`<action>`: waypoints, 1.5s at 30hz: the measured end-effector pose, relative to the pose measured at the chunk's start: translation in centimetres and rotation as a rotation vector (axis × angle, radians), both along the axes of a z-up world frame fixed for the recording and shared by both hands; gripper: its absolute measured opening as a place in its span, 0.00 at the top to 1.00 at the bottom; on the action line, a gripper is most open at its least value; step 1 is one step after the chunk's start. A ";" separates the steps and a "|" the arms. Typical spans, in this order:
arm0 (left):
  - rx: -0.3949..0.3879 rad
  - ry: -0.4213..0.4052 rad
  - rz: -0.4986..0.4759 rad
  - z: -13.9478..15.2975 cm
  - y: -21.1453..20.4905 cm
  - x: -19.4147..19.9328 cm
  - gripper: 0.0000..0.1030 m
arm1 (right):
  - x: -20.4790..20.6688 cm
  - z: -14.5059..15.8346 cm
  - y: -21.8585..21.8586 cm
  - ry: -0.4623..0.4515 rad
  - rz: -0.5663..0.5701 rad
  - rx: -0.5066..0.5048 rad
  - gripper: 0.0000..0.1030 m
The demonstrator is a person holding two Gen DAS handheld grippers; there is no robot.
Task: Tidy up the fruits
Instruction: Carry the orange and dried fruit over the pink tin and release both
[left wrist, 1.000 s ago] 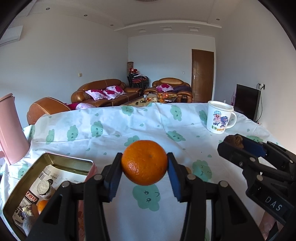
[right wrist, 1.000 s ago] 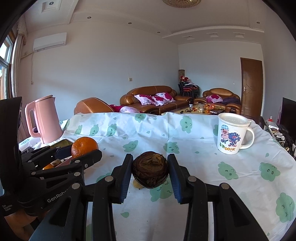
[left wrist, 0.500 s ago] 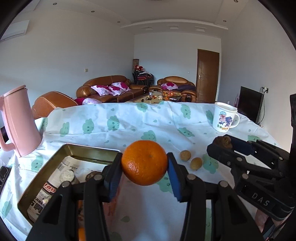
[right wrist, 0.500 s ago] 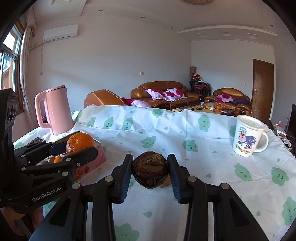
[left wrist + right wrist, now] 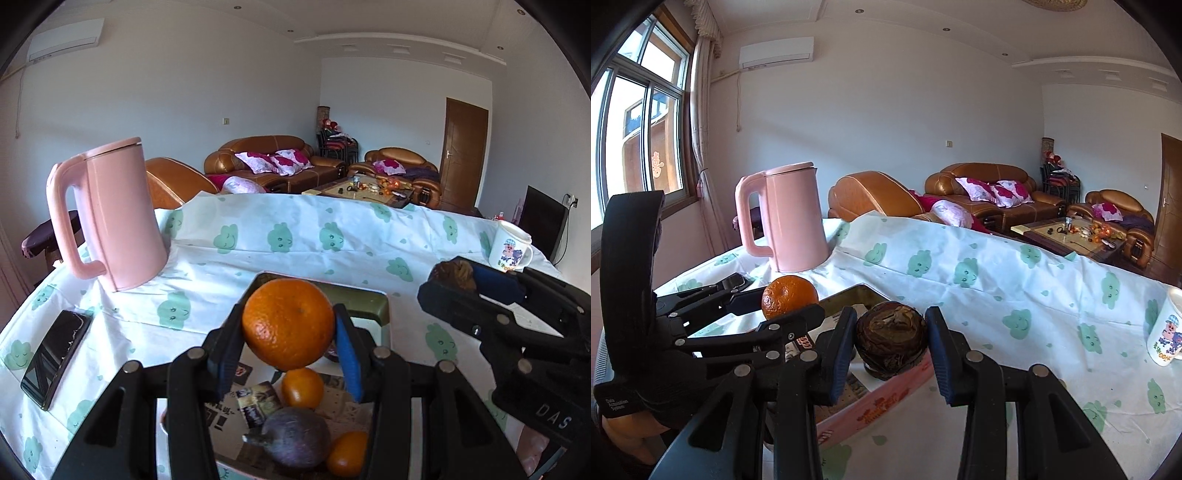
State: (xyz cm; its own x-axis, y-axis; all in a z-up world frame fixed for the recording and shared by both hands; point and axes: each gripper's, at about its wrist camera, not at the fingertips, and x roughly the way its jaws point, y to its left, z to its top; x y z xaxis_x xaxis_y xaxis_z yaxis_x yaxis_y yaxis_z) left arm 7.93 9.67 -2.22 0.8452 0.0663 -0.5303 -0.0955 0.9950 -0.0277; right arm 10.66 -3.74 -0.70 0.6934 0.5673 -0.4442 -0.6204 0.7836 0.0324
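Fruit was mid-carry: the left gripper clamped a mandarin above the tin tray, and the right gripper gripped a dark brown fruit at its near edge. Next, each likely needed lowering inside before release.

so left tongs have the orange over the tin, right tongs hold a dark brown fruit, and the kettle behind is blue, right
Not quite: the kettle is pink, not blue, as both wrist views show. The rest stands: the left tongs grip the orange above the tin, and the right tongs hold the dark brown fruit.
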 end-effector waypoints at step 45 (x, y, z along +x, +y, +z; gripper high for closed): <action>0.011 0.144 0.028 -3.2 2.8 0.9 0.31 | 2.0 -4.5 3.0 0.169 0.042 -0.099 0.44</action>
State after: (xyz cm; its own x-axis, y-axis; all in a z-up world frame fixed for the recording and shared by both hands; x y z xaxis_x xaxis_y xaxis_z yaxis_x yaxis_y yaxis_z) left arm 8.80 12.48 -5.41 0.7582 0.0954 -0.6450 -0.1256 0.9921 -0.0008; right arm 12.61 -0.76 -5.24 0.5808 0.5420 -0.6074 -0.6450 0.7616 0.0627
